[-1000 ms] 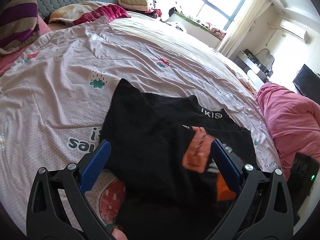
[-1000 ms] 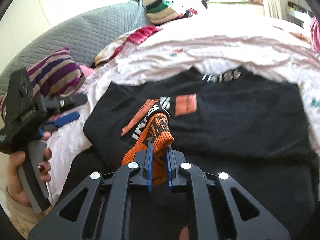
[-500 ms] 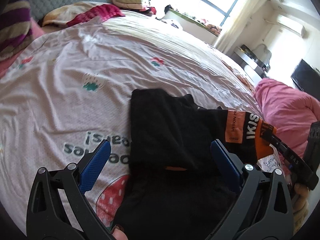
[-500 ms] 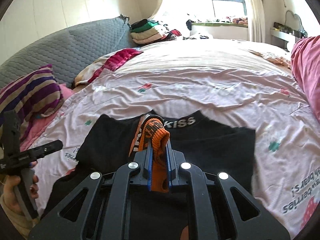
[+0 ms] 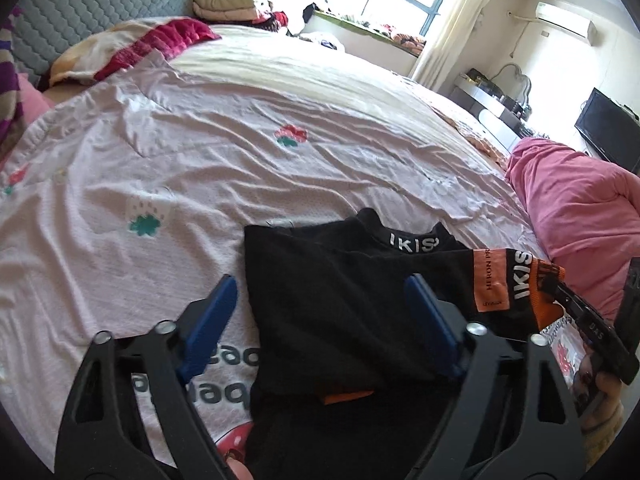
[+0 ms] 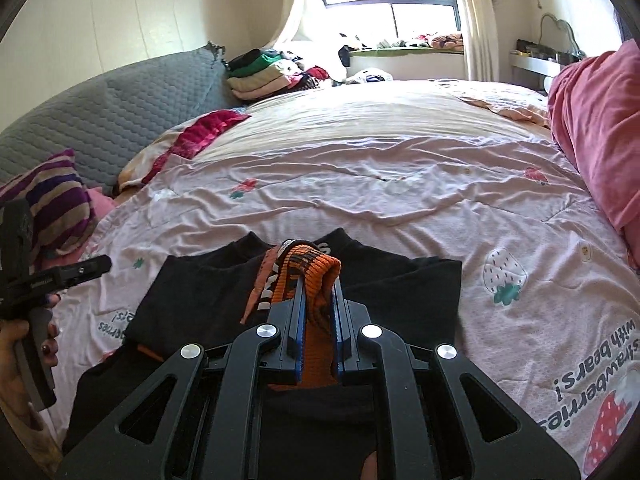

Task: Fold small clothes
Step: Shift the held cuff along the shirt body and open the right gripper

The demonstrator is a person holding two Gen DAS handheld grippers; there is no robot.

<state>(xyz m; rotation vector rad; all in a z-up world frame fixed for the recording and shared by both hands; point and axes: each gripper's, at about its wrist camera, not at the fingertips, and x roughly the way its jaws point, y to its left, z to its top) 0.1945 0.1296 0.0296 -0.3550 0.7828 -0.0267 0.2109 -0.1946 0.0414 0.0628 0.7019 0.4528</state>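
Black sweater [image 5: 344,304] lay on the strawberry-print bedsheet [image 5: 224,168], near the bed's front edge.
Right gripper [image 6: 318,312] pinched its orange cuff [image 6: 316,276] tight above the body; left gripper [image 5: 320,320] hung wide apart, holding nothing.

Ahead: wide bare pink sheet [image 6: 400,184] beyond the black shirt [image 6: 208,304], open to pass.
Right: pink duvet [image 6: 596,128] heaped along the bed edge.
Left: striped pillow [image 6: 52,196] and grey headboard [image 6: 120,112].
Far corner: stacked clothes [image 6: 260,74].
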